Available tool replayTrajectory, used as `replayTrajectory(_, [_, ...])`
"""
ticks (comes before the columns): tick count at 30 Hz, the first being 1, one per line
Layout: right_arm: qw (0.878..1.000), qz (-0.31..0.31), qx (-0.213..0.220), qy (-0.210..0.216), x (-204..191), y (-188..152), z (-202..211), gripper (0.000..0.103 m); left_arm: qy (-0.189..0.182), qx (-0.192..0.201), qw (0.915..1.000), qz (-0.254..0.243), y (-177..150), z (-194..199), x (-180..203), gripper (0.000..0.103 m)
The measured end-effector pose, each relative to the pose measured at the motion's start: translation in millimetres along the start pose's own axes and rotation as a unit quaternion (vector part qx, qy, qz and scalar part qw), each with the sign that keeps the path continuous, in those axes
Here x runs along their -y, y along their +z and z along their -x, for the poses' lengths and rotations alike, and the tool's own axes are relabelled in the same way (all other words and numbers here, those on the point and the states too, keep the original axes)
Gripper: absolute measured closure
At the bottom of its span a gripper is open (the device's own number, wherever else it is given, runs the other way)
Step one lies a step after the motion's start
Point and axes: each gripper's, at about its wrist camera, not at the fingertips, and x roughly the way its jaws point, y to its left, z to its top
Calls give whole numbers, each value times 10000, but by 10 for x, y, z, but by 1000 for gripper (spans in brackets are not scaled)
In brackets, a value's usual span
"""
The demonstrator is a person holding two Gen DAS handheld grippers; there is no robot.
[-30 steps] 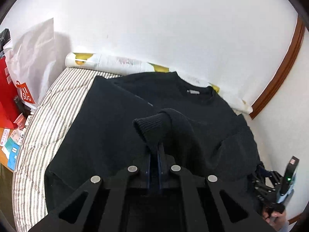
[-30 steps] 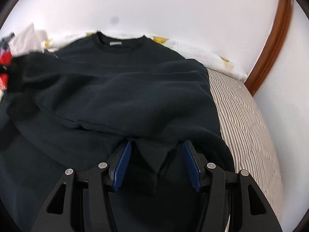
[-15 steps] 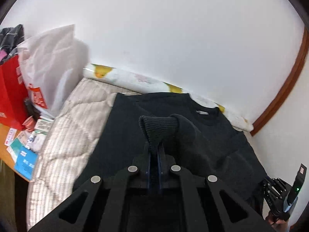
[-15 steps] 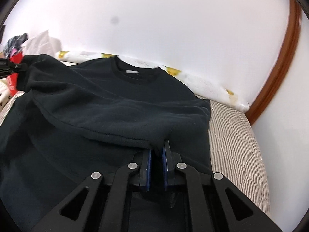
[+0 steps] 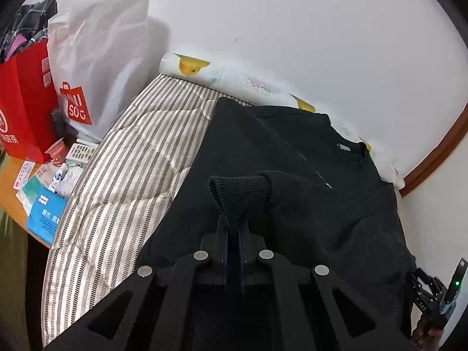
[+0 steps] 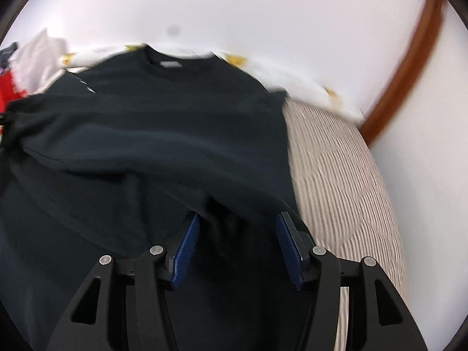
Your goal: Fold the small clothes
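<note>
A black knitted long-sleeved sweater [image 5: 292, 175] lies spread on the bed with the grey-and-white striped quilted cover [image 5: 122, 175], its neckline [image 6: 175, 61] toward the white wall and just short of the white bolster printed with yellow ducks [image 5: 199, 68]. The left tongs [image 5: 233, 222] are pressed together on the ribbed cuff [image 5: 238, 188] of one sleeve, which is held raised above the sweater's body, the sleeve trailing away toward the neckline side. The right tongs [image 6: 238, 231] stand apart, blue pads [image 6: 187, 245] on either side of a dark fold of the same sweater; no cloth is pinched, and the right view is blurred, so contact with the pads cannot be confirmed. Judgement: the step in hand is laying the sleeve across the sweater's body. To do it well, the cuff should be carried over the sweater's middle and lowered flat, with the sleeve running straight and without a twist, before the left tongs let go; releasing from height would likely leave the cuff bunched. The right tongs would serve best by pinning or smoothing the sweater's edge nearest them so the body does not drag along with the sleeve. The knit looks thick and limp, so creases will probably hold. Beyond the bed, farther from the sweater, stand a white plastic shopping bag [image 5: 102, 58] and a red paper bag [image 5: 26, 102].
</note>
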Motion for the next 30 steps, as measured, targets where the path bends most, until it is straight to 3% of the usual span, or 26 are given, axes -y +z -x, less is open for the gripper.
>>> replayTrajectory(4, [9962,-518,285,637,103,-76,190,54,-13,53,9999,-96,33,43,70,97])
replayTrajectory(7, [9900,-577,393,1224,-35,-49,219,54,-28,85,9998,-160,55,70,109,97])
replayTrajectory(11, [9927,-666,156,996,-115,-23,-30,54,-47,122,9997,-200,54,99,112,97])
replayTrajectory(14, [9890,-1079,-21,1015,-13,-18,-274,54,-32,96,9997,-235,33,73,100,97])
replayTrajectory(16, [9822,-1411,71,1239,64,-14,-329,61,-31,71,9997,-232,23,52,100,97])
replayTrajectory(19, [9750,-1488,419,1595,89,-13,-273,87,-15,83,9997,-220,25,35,101,97])
replayTrajectory(21, [9754,-1413,519,1612,132,-36,-225,92,-76,144,9997,-169,41,52,102,97])
replayTrajectory(23, [9794,-1438,176,1406,205,-70,-305,94,-135,223,9995,-163,68,94,120,97])
replayTrajectory(24, [9809,-1470,21,1273,242,-92,-362,101,-142,265,9994,-160,80,115,128,97])
replayTrajectory(26, [9796,-1601,-37,1210,318,-143,-404,103,-151,353,9991,-178,109,176,151,97])
replayTrajectory(27, [9801,-1645,-51,1111,343,-150,-397,103,-155,382,9990,-198,121,201,156,97])
replayTrajectory(28, [9850,-1646,-49,522,367,-142,-382,103,-168,403,9988,-206,130,225,159,97])
replayTrajectory(30, [9814,-1847,-3,517,458,-152,-384,103,-133,416,9988,-218,138,256,153,97])
